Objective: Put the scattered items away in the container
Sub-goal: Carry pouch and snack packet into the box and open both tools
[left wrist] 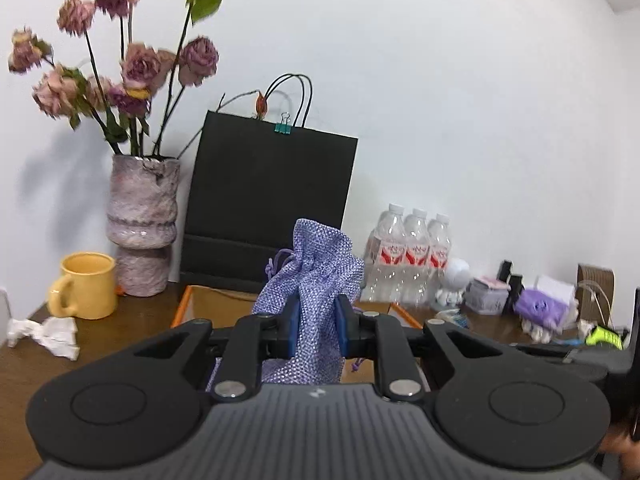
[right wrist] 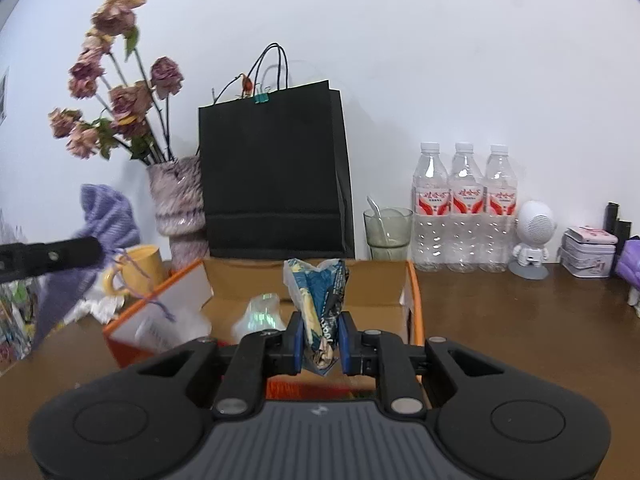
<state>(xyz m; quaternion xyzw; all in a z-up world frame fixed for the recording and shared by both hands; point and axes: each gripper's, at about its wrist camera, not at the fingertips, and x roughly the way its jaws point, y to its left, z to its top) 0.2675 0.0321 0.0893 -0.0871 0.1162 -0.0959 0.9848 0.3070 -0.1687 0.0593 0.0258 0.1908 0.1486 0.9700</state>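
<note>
The left gripper [left wrist: 318, 330] points roughly level, its jaws clamped on a purple pouch [left wrist: 316, 280]. The right gripper [right wrist: 319, 338] tilts slightly down, jaws pinching a crumpled wrapper [right wrist: 318, 292].

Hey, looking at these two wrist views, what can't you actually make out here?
- Left wrist view: the orange box interior, hidden by the lilac pouch in the left gripper.
- Right wrist view: print on the snack wrapper in the right gripper, crumpled and too small.
- Right wrist view: clutter at the left edge, blurred and cut off.
</note>
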